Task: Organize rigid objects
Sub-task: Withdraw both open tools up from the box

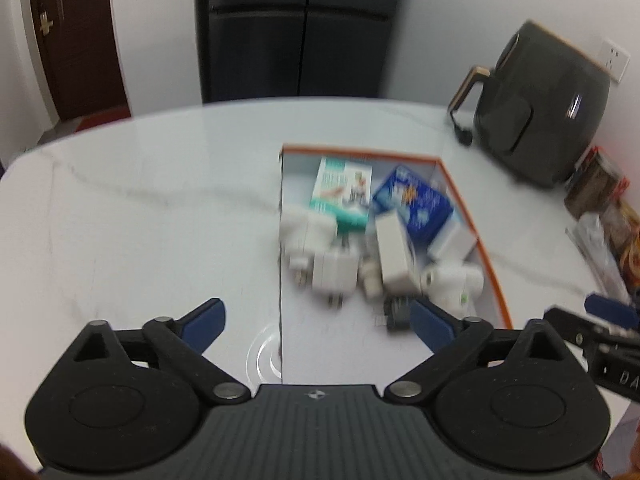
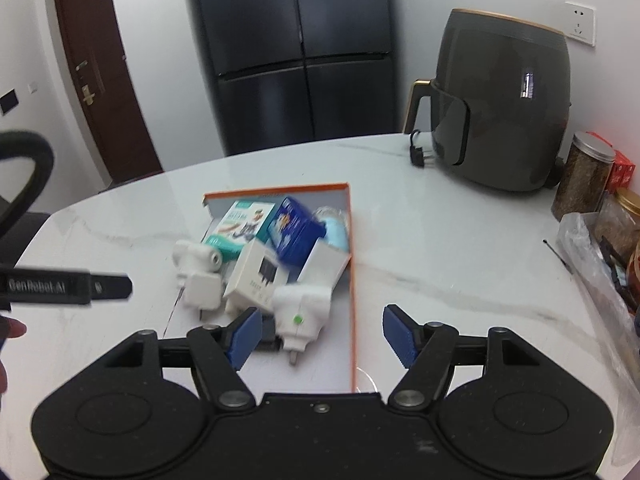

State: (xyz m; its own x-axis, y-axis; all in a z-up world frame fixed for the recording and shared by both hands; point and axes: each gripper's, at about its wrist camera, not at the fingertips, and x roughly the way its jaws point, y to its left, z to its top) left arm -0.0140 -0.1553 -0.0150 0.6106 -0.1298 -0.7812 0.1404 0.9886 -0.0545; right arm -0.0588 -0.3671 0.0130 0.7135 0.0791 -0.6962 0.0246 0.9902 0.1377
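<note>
An orange-rimmed shallow box [image 1: 476,216] [image 2: 353,280] lies on the white marble table and holds several items: a teal-and-white carton [image 1: 344,188] [image 2: 240,226], a blue carton [image 1: 416,200] [image 2: 294,228], white chargers and plugs [image 1: 334,274] [image 2: 198,280], a white plug with a green dot [image 2: 302,308] and a white box [image 1: 394,254] [image 2: 258,276]. My left gripper [image 1: 318,322] is open and empty, just before the box's near end. My right gripper [image 2: 320,334] is open and empty over the box's near right edge.
A dark grey air fryer [image 1: 540,112] [image 2: 500,108] with its cord stands at the back right. Jars [image 2: 582,176] and a plastic bag [image 2: 592,264] crowd the right edge. A black fridge [image 2: 296,52] and a brown door [image 2: 100,80] are behind the table.
</note>
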